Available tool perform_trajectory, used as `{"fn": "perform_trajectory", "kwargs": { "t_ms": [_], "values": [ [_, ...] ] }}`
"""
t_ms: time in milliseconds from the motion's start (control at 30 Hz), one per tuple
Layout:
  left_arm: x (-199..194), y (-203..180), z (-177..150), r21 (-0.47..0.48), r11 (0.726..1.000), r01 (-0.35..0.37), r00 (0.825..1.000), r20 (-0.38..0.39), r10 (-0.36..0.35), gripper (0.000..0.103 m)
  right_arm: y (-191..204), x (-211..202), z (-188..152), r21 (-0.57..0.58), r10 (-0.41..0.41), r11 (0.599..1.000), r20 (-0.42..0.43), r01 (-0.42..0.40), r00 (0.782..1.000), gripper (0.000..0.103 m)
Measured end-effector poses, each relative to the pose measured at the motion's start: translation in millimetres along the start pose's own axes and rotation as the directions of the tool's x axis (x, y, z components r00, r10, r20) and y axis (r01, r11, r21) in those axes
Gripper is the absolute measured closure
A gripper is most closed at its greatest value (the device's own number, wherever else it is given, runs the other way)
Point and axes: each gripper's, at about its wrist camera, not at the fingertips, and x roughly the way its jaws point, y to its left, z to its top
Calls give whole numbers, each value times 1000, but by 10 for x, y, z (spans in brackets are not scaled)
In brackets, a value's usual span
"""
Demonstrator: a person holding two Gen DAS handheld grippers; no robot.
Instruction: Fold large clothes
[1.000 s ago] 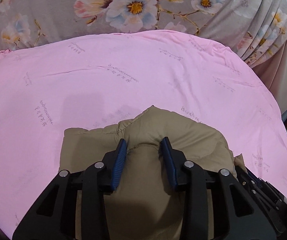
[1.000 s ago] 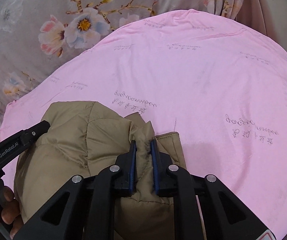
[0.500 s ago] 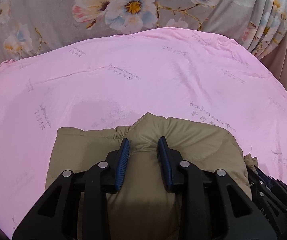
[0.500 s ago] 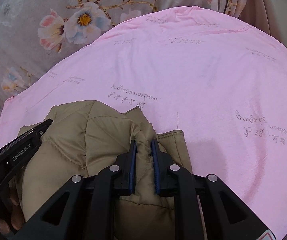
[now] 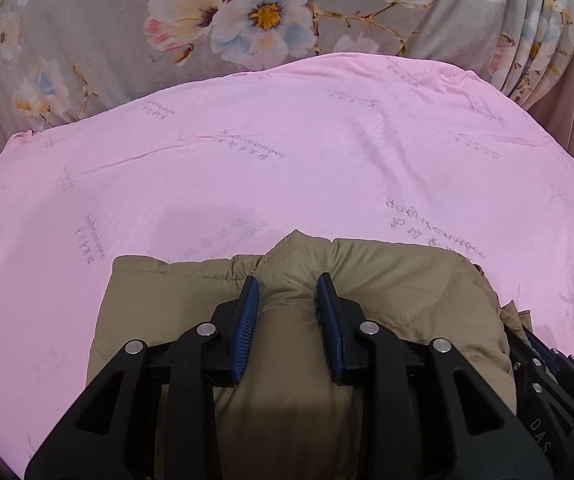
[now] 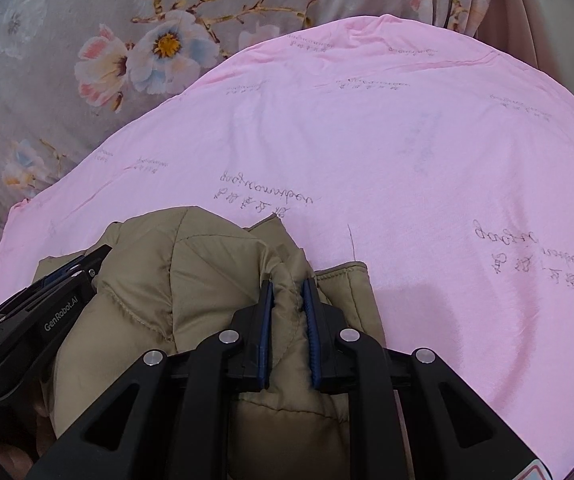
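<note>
Left gripper [image 5: 288, 294] pinches a puffy fold, right gripper [image 6: 288, 294] clamps a seam ridge of my one tan quilted jacket [image 5: 387, 280], bundled on the one pink sheet [image 5: 287, 152], long axis left-right. Only right view shows the jacket's right hem [image 6: 347, 280]; floral curtain [image 5: 87, 40] behind.

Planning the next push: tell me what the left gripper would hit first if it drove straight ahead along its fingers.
The left gripper would meet the tan padded jacket bunched between its fingers; beyond that fold lies the pink sheet, though depth is unclear.
</note>
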Motion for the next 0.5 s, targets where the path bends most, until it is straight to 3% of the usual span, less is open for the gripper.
{"fn": "perform_trajectory", "kwargs": {
  "t_ms": [100,167,200,233,267,300,400,500],
  "values": [
    [-32,61,23,-27,999,38,999,1,-38,72,-102,-36,34,34,70,997,-4,-70,998,86],
    [-118,150,29,-50,996,80,997,-6,-81,65,-236,-151,73,62,119,991,-28,-117,993,85],
    [-196,207,21,-48,993,104,994,-15,-104,52,-335,-275,76,90,155,984,-34,-151,987,83],
    [-329,305,-6,-54,989,138,990,-24,-140,34,-452,-398,64,128,194,974,-32,-188,980,71],
    [-423,383,-38,-65,984,167,985,-28,-169,25,-604,-533,44,167,237,959,-30,-229,971,55],
    [-526,482,-85,-78,975,206,977,-33,-209,13,-745,-633,18,187,278,946,-42,-266,960,52],
    [-760,821,-276,-121,938,326,940,-64,-335,10,-1085,-749,-106,211,352,924,-143,-319,925,51],
    [-779,1113,-512,-175,911,374,910,-123,-397,9,-1271,-687,-287,239,414,902,-250,-359,875,51]
  ]
}}
